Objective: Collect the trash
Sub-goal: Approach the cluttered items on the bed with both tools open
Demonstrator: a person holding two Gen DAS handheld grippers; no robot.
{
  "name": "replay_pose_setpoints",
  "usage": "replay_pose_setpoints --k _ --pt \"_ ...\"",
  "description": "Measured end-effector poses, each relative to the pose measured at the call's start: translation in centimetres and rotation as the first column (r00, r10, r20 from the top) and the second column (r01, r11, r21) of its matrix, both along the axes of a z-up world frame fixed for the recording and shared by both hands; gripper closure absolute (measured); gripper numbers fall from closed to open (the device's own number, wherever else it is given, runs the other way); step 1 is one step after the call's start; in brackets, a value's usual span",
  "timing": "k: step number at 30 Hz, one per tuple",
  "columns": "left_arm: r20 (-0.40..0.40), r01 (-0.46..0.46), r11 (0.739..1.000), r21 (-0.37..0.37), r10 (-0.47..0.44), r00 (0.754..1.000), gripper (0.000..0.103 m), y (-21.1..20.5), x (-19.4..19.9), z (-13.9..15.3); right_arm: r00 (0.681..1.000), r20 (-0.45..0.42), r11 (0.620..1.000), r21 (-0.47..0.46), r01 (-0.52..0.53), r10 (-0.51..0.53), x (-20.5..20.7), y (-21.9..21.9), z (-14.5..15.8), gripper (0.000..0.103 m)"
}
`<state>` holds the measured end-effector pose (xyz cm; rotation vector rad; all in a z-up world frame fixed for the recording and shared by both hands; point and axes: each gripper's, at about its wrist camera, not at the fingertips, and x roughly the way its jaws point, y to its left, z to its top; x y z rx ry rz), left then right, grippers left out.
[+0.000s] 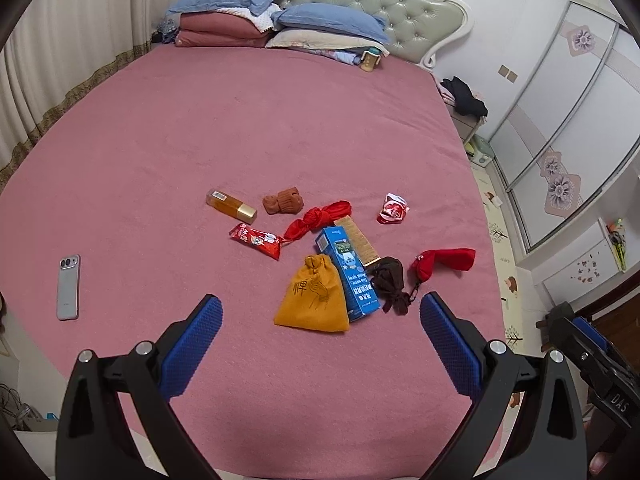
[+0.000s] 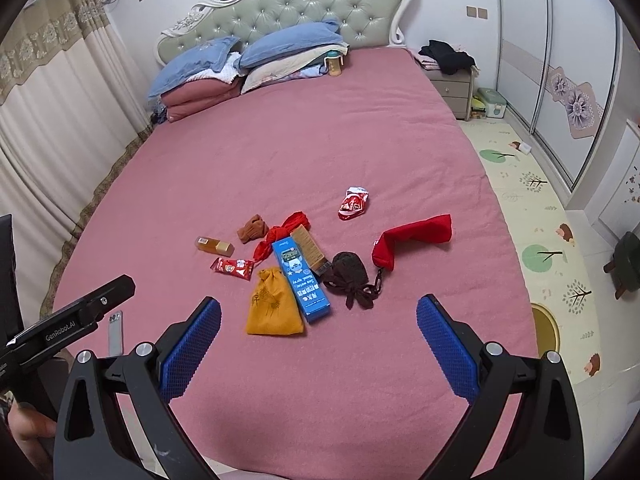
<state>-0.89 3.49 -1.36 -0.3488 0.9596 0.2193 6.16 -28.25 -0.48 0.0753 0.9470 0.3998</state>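
Small items lie in a cluster on the pink bed (image 1: 200, 140) (image 2: 280, 140). A red snack wrapper (image 1: 256, 240) (image 2: 233, 268) lies at the left and a crumpled red wrapper (image 1: 393, 210) (image 2: 353, 204) at the right. A blue box (image 1: 349, 274) (image 2: 301, 278) lies beside an orange drawstring pouch (image 1: 314, 300) (image 2: 273, 308). My left gripper (image 1: 320, 310) is open and empty, above the bed in front of the pouch. My right gripper (image 2: 318, 312) is open and empty, in front of the blue box.
Also in the cluster are an amber bottle (image 1: 231, 206), a brown sock (image 1: 284, 200), red cloth (image 1: 320, 218), a tan box (image 1: 358, 240), dark brown cloth (image 1: 390, 282) and a red pouch (image 1: 442, 262). A grey phone (image 1: 69, 288) lies at the left. Pillows (image 1: 280, 24) lie at the headboard.
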Motion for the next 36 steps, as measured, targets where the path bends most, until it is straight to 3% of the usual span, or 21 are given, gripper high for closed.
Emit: replay_pose_setpoints --k 36 --pt "-0.047 0.04 0.999 -0.032 -0.041 0.998 0.004 -1.04 0.62 -0.88 0.999 -0.03 1.0 0.013 -0.029 0.029 0.55 0.7 -0.51 0.009"
